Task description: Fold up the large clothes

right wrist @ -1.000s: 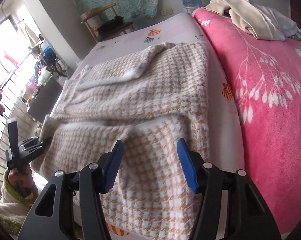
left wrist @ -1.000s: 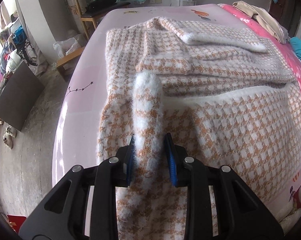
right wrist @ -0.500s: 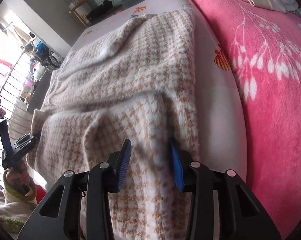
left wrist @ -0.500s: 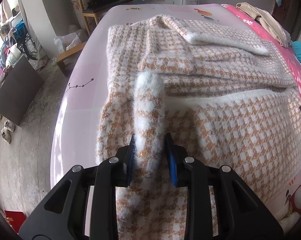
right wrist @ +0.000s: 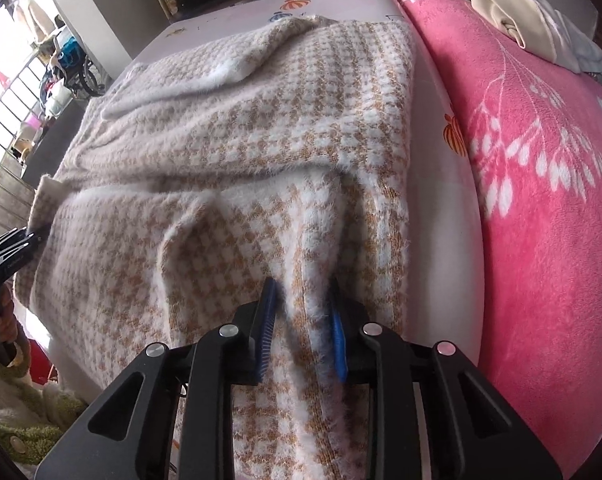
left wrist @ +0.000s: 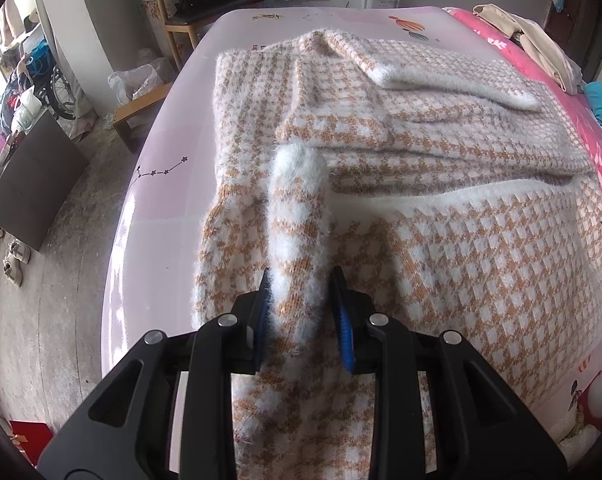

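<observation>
Pale pink bed sheet [left wrist: 157,216], smooth and a little shiny, with small printed stars and balloons, covers the bed where the work is done. On it lies the sweater [left wrist: 453,240], a big fluffy knit with an orange-and-white houndstooth pattern and long white hairs along its edges. Its far part is flat, with one sleeve folded across at 12 o'clock; its near part is doubled over and makes a white furry border line across the middle.

At 6 o'clock in the left wrist view, the left gripper [left wrist: 303,312] is clenched on a raised ridge of this knit, which stands up like a thick roll between the blue pads. In the right wrist view, the right gripper [right wrist: 303,324] has just been closing its jaws, and a fold of the sweater near its right edge is now pinched between the ribbed blue pads; the fabric rises in soft wrinkles toward it.

Only the left view shows the gray concrete floor [left wrist: 41,320], a wooden chair [left wrist: 189,16] at 11 o'clock and shoes at 9 o'clock. Only the right view shows the wide pink fleece blanket [right wrist: 541,200] with white leaf print at 3 o'clock, cream clothes [right wrist: 497,4] piled at 1 o'clock, and, at 8 o'clock, the person's hand holding the other tool, with a green fuzzy sleeve [right wrist: 41,416].
</observation>
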Demonstrator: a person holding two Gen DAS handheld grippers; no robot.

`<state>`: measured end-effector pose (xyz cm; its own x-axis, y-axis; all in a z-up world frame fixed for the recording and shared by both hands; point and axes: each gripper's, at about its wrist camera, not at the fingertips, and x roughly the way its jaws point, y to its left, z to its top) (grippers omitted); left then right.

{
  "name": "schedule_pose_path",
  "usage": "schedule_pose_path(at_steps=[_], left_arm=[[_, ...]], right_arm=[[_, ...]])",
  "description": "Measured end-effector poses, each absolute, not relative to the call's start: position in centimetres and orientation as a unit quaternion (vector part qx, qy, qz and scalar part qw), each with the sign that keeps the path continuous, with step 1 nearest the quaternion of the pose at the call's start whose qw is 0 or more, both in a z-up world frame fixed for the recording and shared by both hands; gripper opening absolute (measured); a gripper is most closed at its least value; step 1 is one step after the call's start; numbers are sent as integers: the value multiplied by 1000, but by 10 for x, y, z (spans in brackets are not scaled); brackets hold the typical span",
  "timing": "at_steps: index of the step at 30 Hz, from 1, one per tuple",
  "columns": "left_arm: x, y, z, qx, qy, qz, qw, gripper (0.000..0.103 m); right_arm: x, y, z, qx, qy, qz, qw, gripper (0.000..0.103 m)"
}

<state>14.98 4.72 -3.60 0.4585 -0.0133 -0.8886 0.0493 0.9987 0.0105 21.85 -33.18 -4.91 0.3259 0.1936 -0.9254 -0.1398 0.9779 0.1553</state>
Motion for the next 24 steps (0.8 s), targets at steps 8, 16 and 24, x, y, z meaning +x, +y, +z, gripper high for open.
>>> schedule_pose_path(at_steps=[8, 16, 24], left_arm=[[150, 50, -36, 11, 518, -21, 855, 27], [147, 50, -35, 11, 513, -24, 858, 27], [147, 49, -35, 11, 514, -24, 858, 27]], right_arm=[[214, -314, -50, -37, 576, 77, 813, 24], [218, -304, -52, -54, 581, 58, 810, 24], [219, -302, -53, -56, 581, 53, 810, 24]])
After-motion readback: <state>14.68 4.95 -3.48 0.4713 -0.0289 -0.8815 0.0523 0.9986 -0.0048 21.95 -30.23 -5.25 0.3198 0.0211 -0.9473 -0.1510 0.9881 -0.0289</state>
